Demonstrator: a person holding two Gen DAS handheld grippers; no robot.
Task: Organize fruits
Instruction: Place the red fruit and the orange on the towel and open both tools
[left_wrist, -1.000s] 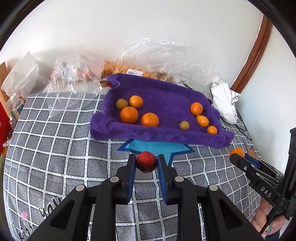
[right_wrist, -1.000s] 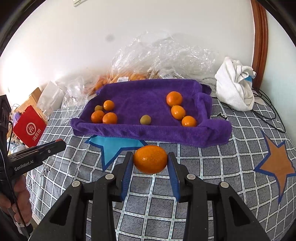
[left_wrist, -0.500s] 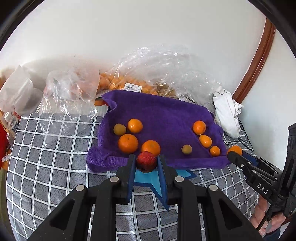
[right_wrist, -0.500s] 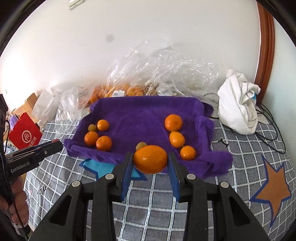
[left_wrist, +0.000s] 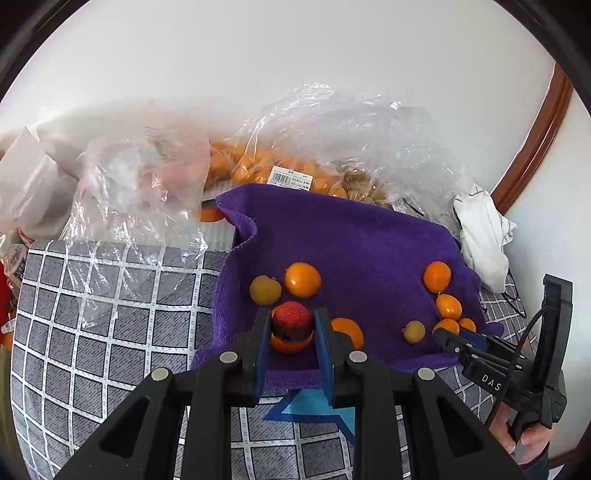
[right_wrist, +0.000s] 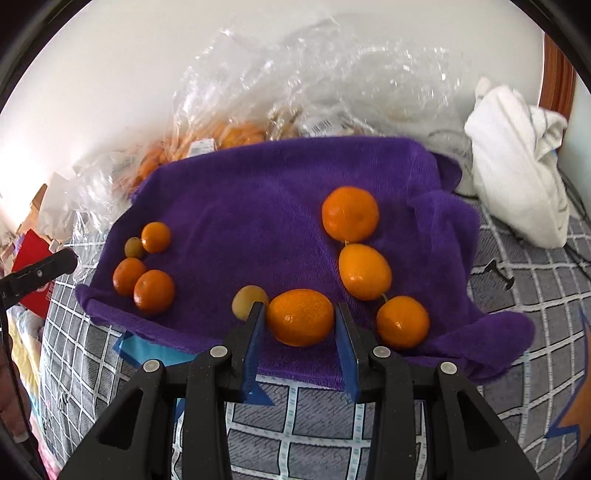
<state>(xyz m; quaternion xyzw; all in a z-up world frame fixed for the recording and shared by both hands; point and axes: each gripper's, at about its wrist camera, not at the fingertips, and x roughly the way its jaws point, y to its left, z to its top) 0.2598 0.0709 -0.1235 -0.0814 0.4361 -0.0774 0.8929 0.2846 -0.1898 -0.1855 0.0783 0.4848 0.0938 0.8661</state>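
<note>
— Two grippers, both loaded?
— Yes. The left gripper (left_wrist: 291, 328) clamps a red fruit (left_wrist: 291, 320) over the purple towel (left_wrist: 343, 236); the right gripper (right_wrist: 300, 325) grips an orange (right_wrist: 300, 316), a greenish fruit (right_wrist: 246, 300) just left of it.

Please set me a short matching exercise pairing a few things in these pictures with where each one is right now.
Things:
1. red fruit
2. big orange
3. white cloth
4. bagged oranges

Places:
A. behind the purple towel, by the wall
B. gripped in the right tongs
C. on the bed, right of the towel
D. gripped in the left tongs

Pairs: 1-D, 2-B, 3-C, 4-A
</note>
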